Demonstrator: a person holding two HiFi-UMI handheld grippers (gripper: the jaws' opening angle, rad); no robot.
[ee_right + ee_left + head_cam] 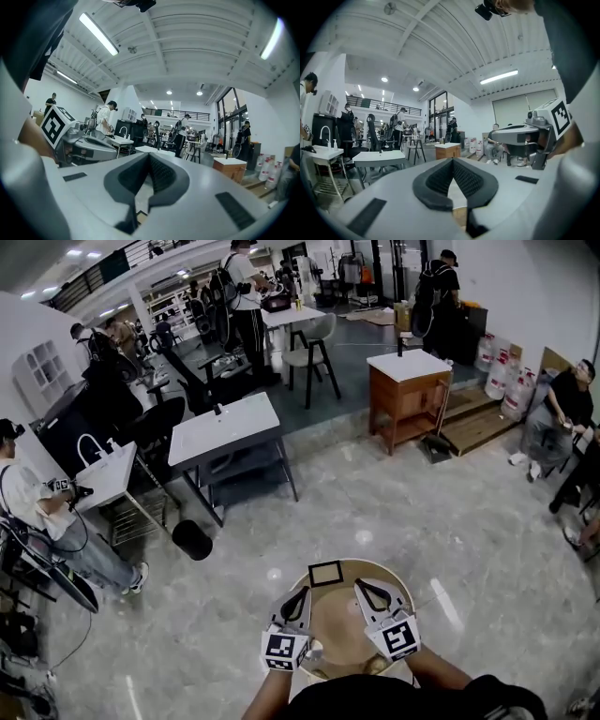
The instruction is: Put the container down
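A small square container (325, 573) with a dark rim stands on the far edge of a round wooden table (339, 634), free of both grippers. My left gripper (301, 594) hovers over the table just near and left of it, jaws shut on nothing. My right gripper (361, 587) is near and right of the container, also shut and empty. In the left gripper view the left gripper (453, 161) has its tips touching, with the right gripper's body (529, 136) beside it. In the right gripper view the right gripper (149, 156) is closed too, and both point out level into the room.
Beyond the round table lie a grey stone floor, a white-topped table (225, 430), a wooden cabinet (408, 390), a black bin (192, 540) and a sink stand (105, 474). People stand at the left and back, and one sits at the right.
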